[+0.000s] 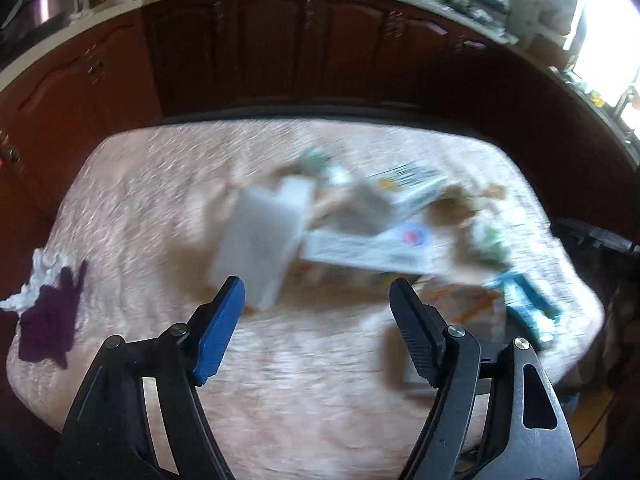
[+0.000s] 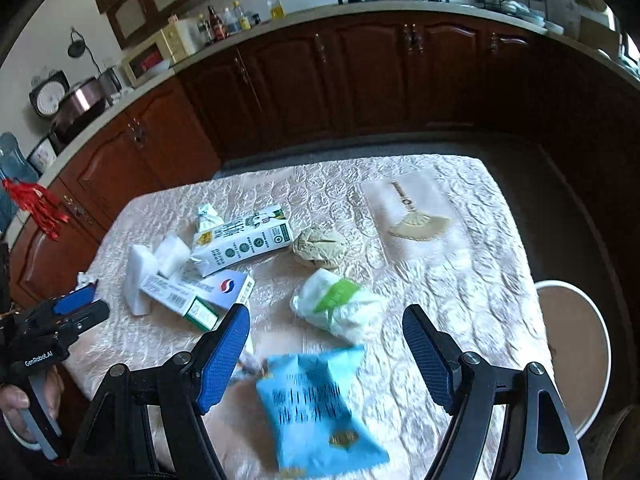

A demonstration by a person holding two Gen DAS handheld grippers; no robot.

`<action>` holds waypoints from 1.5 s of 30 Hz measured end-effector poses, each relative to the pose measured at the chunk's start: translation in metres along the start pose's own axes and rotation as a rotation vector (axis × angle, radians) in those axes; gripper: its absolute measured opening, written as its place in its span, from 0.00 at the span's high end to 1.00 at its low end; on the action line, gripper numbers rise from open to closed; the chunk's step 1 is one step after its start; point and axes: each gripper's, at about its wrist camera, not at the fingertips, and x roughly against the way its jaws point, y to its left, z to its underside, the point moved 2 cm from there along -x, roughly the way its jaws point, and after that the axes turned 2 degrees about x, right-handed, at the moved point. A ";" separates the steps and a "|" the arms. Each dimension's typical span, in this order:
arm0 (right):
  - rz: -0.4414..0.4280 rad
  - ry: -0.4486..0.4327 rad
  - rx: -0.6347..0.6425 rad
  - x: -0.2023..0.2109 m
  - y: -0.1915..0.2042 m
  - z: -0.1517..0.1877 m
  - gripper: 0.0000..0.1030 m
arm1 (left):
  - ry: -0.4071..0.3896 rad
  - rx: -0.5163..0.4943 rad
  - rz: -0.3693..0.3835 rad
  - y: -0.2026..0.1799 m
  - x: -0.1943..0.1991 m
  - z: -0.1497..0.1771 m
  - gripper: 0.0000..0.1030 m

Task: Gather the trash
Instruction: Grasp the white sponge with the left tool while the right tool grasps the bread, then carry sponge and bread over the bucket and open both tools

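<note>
Black linkage tongs (image 2: 326,324), blue ribbed pads (image 2: 224,356), silver screws.

The right gripper (image 2: 326,326) gapes above a blurred blue packet (image 2: 320,408); a milk carton (image 2: 244,240), boxes (image 2: 192,292) and wrapper (image 2: 340,304) lie on the table (image 2: 480,280).

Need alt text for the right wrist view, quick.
Open right gripper hovers over a blue snack bag on a quilted table. Beyond lie a white-green wrapper, milk carton, boxes and foam; the left gripper is at far left.

Snack bag (image 2: 320,404) nearest, wrapper (image 2: 340,308) behind, milk carton (image 2: 244,240) farther left
</note>
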 end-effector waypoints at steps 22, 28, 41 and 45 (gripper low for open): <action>-0.021 0.237 0.005 -0.146 0.006 -0.043 0.66 | 0.067 0.026 0.045 0.051 -0.074 -0.018 0.41; -0.071 0.135 0.022 -0.106 0.009 -0.041 0.71 | 0.005 0.051 0.084 0.044 -0.030 -0.027 0.42; -0.051 -0.064 0.010 0.025 -0.017 -0.016 0.71 | -0.066 -0.111 0.232 -0.089 0.027 -0.041 0.42; -0.003 -0.090 -0.027 0.058 -0.044 -0.001 0.71 | -0.063 -0.162 0.271 -0.133 0.030 -0.044 0.42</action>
